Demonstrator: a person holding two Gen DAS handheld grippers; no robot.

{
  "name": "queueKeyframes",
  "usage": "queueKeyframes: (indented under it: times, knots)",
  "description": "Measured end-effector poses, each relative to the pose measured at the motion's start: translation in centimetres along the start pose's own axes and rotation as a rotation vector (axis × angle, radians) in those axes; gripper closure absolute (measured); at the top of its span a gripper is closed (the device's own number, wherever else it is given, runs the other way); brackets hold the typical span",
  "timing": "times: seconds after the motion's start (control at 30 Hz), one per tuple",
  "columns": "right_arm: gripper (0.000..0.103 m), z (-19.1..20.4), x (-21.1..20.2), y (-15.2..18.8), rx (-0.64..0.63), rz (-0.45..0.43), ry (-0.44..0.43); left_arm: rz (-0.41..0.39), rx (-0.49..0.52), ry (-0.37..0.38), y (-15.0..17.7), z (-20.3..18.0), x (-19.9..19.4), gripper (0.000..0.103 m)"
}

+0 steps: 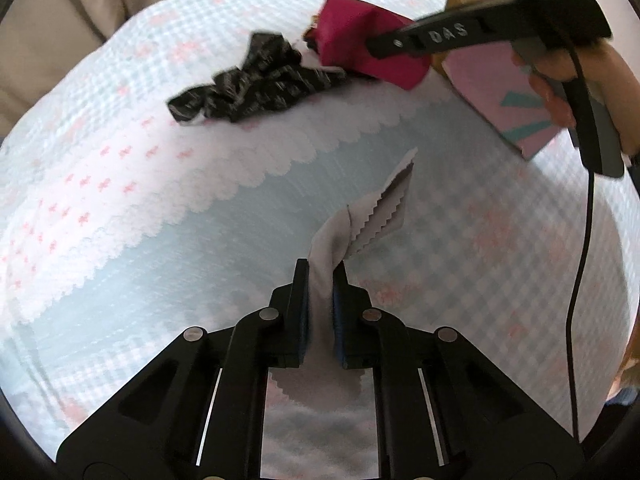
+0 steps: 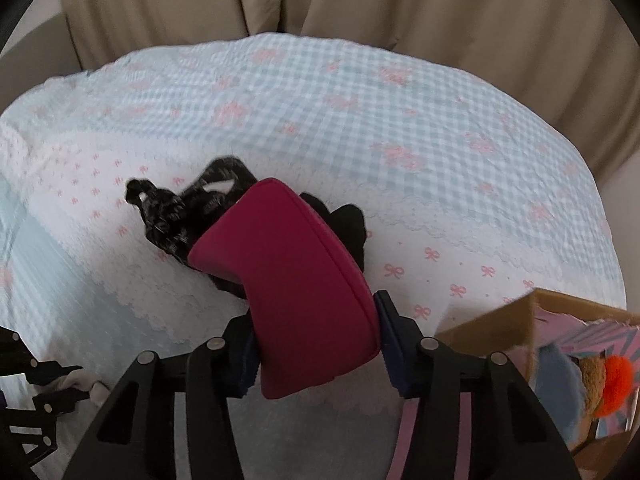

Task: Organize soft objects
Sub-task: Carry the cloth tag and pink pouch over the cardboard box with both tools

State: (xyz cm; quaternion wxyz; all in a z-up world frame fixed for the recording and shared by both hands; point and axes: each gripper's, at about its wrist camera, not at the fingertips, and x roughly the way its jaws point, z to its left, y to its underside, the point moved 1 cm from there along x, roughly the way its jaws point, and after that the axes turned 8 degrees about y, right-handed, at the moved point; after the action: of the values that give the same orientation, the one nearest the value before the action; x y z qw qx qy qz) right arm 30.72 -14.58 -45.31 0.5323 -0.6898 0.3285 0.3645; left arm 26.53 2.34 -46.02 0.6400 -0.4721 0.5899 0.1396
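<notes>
We count three soft things and one pink box [image 1: 500,92] on the checked cloth [image 1: 140,200]. Taking the box as our landmark, one black patterned fabric [image 1: 256,80] lies crumpled farthest to its left. One grey cloth with a zigzag edge [image 1: 352,224] hangs left of and nearer than the box, our left gripper [image 1: 320,280] clamped tight on it. One red pouch [image 2: 296,280] sits just left of the box, above the black fabric; our right gripper [image 2: 316,344] has its jaws partly apart, pads pressing the pouch's sides.
</notes>
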Motion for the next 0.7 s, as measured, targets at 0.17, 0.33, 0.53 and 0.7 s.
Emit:
queueKeyframes:
  times: [0.17,0.33,0.53,0.7]
  knots:
    - [0.056,-0.5,-3.3,-0.4,0.043,-0.027,-0.004,-0.035,-0.012,-0.016,-0.9,0.0,-2.7,0.094]
    - [0.057,-0.8,-7.9,-0.8,0.068,-0.052,-0.004,-0.075,-0.017,-0.027,-1.6,-0.6,-7.2,0.094]
    - [0.057,-1.6,-14.8,-1.2,0.112,-0.079,0.004,-0.127,-0.041,-0.028,-3.0,-2.1,-13.9,0.094]
    - [0.057,-3.0,-21.4,-1.1,0.175,-0.095,0.016,-0.16,-0.07,-0.015,-4.3,-3.5,-19.2,0.094]
